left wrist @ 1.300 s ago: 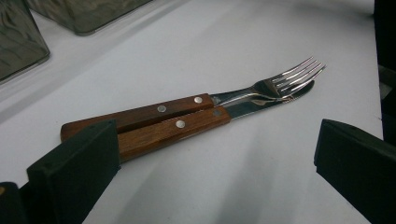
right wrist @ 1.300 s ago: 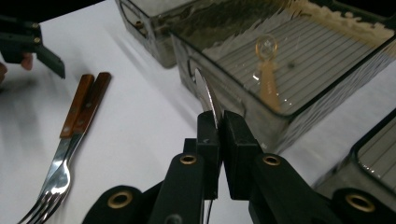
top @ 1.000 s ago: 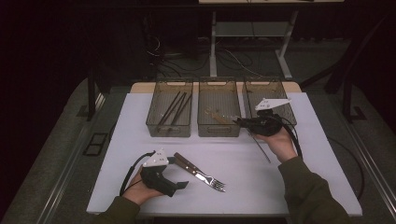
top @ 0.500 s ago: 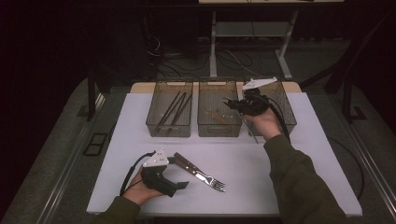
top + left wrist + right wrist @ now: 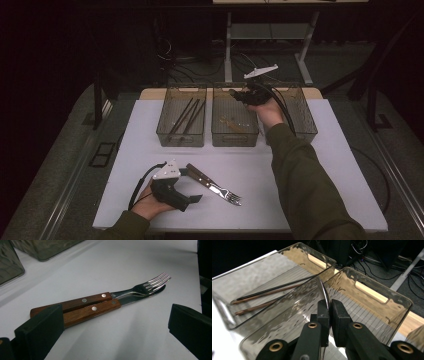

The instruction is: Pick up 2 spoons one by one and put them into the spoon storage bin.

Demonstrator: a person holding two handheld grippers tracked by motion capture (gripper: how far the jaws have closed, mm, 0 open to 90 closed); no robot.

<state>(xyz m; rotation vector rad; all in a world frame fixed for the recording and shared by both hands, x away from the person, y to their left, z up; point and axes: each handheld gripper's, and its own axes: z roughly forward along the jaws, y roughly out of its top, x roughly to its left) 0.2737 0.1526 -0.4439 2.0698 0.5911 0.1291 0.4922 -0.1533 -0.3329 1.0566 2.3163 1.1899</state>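
Note:
On the white tabletop, a wooden-handled fork (image 5: 220, 189) and a matching knife (image 5: 100, 308) lie side by side. My left gripper (image 5: 192, 200) rests just before them. Its jaws stand open (image 5: 115, 332), with the two handles lying between them untouched. My right gripper (image 5: 240, 95) hovers over the far side of the middle clear bin (image 5: 235, 137). It is shut (image 5: 329, 312) on a thin metal utensil (image 5: 323, 290), seen edge-on, which rises from between the pads.
Three clear bins stand in a row at the back. The left bin (image 5: 181, 135) holds several dark sticks (image 5: 269, 292). The middle bin holds a wooden-handled piece (image 5: 231, 124). The right bin (image 5: 302, 131) stands beside my right forearm. Bare white tabletop (image 5: 310, 170) spreads in front.
My right gripper has carried the thin utensil left and a little up, from above the right bin to above the middle bin. The left gripper, fork and knife have stayed put.

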